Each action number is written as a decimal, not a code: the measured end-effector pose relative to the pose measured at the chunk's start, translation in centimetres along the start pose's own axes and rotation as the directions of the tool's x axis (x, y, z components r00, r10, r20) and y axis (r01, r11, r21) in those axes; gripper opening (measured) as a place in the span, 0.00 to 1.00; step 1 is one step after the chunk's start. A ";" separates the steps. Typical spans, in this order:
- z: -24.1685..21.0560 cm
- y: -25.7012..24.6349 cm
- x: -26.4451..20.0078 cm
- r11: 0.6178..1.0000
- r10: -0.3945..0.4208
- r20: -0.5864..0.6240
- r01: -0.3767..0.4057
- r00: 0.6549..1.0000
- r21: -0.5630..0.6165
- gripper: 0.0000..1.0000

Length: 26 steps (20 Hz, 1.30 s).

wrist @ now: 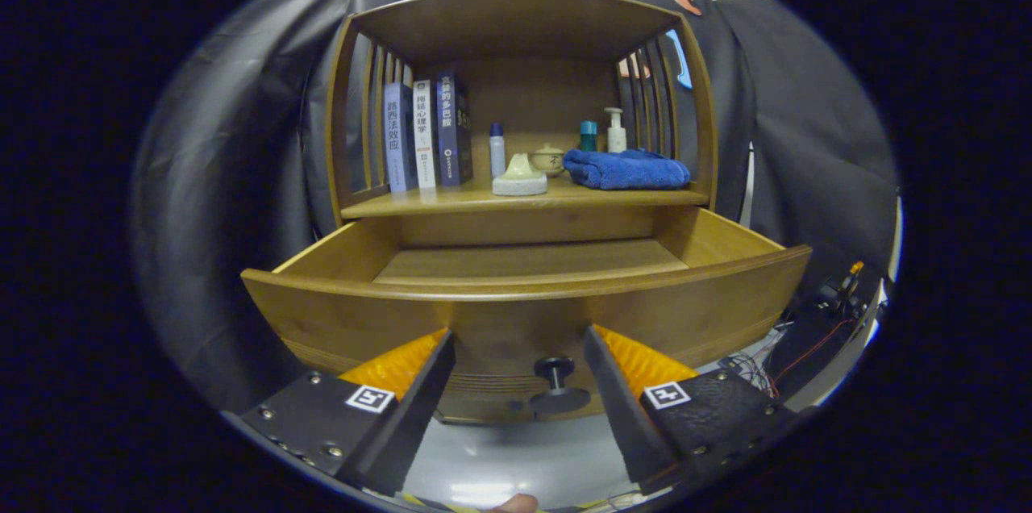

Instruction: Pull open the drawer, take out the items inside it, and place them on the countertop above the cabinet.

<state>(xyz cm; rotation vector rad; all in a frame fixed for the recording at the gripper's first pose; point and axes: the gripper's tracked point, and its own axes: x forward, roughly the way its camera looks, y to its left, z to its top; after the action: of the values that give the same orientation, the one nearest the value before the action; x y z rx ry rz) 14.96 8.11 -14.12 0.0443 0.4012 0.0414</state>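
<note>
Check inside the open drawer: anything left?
The drawer is pulled out; the far part of its floor shows bare wood. Its front wall hides the near part, so something could lie there. The hand-held gripper is open, fingers either side of the knob, not touching.

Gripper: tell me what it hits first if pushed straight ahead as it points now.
Probably the black knob on the drawer front: it sits between the open gripper's fingers, just ahead. How near is hard to judge.
</note>
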 end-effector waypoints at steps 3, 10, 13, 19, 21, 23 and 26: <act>0.2 -0.1 0.1 1.000 -0.007 0.005 0.007 1.000 -0.014 0.96; 1.3 -0.5 1.3 1.000 -0.001 0.029 0.000 1.000 0.011 0.97; 1.6 -0.3 2.5 1.000 0.003 0.033 -0.002 0.999 -0.009 0.97; 2.0 0.2 5.4 1.000 0.009 0.049 -0.010 0.999 0.014 0.97; 2.2 0.3 6.0 0.999 0.018 0.055 -0.020 0.998 0.036 0.98; 2.4 0.3 6.8 0.999 0.022 0.053 -0.023 0.998 0.022 0.98; 2.7 0.1 8.5 0.999 0.037 0.054 -0.039 0.998 0.028 0.98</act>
<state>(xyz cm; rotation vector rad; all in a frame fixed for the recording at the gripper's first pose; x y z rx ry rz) 23.86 8.55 -14.93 0.0816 0.3477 0.0718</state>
